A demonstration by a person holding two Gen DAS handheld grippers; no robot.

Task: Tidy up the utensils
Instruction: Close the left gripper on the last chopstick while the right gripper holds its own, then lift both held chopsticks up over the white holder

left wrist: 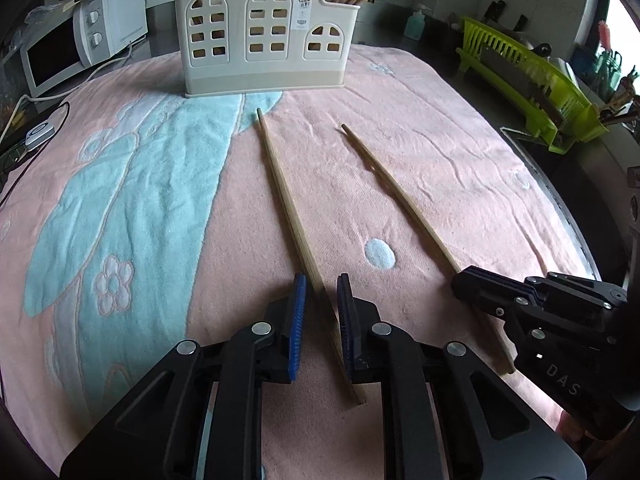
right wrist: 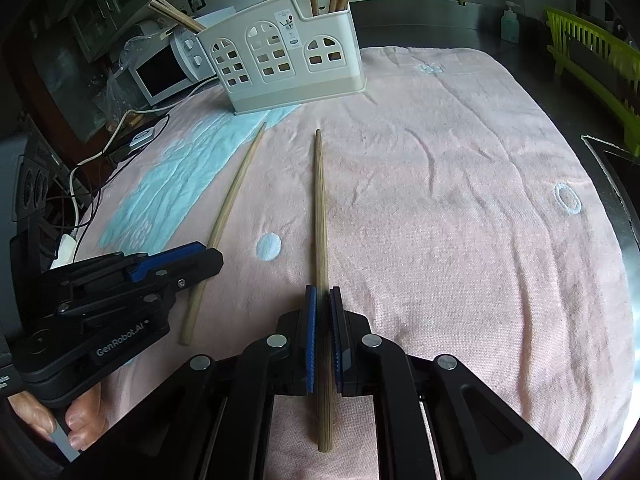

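Two wooden chopsticks lie on a pink and blue towel (left wrist: pixel 420 152). The left chopstick (left wrist: pixel 286 204) runs between the blue pads of my left gripper (left wrist: pixel 321 284), whose jaws stand a little apart around it. The right chopstick (right wrist: pixel 320 208) lies between the pads of my right gripper (right wrist: pixel 323 292), whose jaws are nearly closed on it. The right gripper also shows in the left wrist view (left wrist: pixel 464 280), over the right chopstick (left wrist: pixel 400 196). The left gripper shows in the right wrist view (right wrist: pixel 204 256), over the left chopstick (right wrist: pixel 232 200). A cream utensil holder (left wrist: pixel 260 32) with several chopsticks stands at the far edge.
A white microwave (left wrist: pixel 68 48) and cables sit at the back left. A green dish rack (left wrist: pixel 532 80) stands at the right beside a sink edge. A soap bottle (right wrist: pixel 510 24) stands at the back. The holder also shows in the right wrist view (right wrist: pixel 288 56).
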